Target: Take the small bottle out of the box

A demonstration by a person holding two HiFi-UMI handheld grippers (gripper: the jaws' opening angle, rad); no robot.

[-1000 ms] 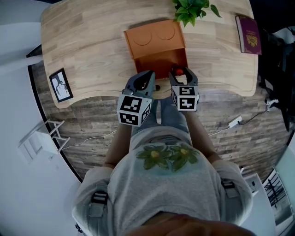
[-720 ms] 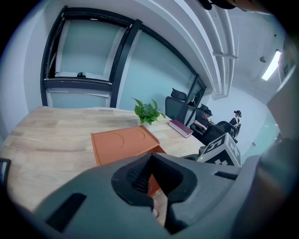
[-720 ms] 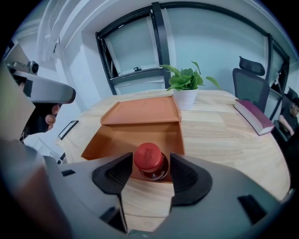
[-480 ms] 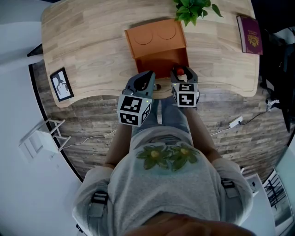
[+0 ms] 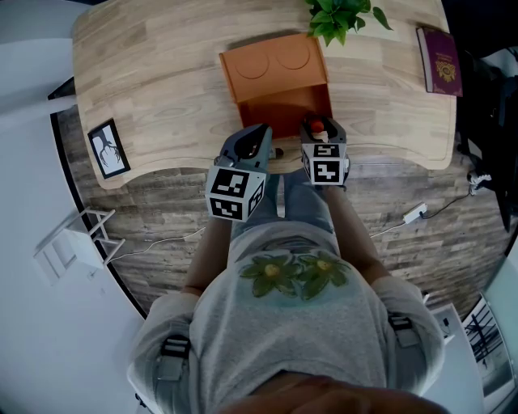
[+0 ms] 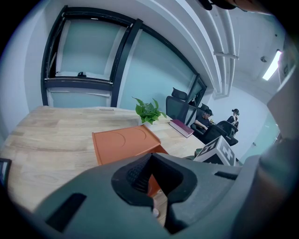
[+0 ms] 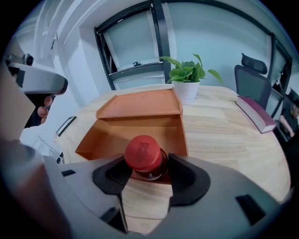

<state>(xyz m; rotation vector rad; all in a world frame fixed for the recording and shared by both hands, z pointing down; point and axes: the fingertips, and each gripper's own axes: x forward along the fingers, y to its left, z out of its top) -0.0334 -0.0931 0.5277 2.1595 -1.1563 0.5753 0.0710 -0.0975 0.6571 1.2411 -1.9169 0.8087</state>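
The small bottle (image 7: 144, 153), dark with a red cap, stands upright between the jaws of my right gripper (image 7: 147, 175), which is shut on it just in front of the open mouth of the orange box (image 7: 135, 126). In the head view the red cap (image 5: 318, 125) shows at the tip of the right gripper (image 5: 322, 133), at the box's (image 5: 275, 69) near right corner. My left gripper (image 5: 252, 144) hangs at the table's near edge, left of the right one. Its jaws (image 6: 150, 163) are shut with nothing between them.
The box lies on a light wooden table (image 5: 154, 73) with its lid folded back. A potted plant (image 5: 336, 16) stands behind the box, a maroon book (image 5: 437, 61) lies far right, and a small picture frame (image 5: 105, 149) lies near the left edge.
My right gripper with the bottle has shifted slightly to the right and a little away from the box mouth. The left gripper has stayed where it was.
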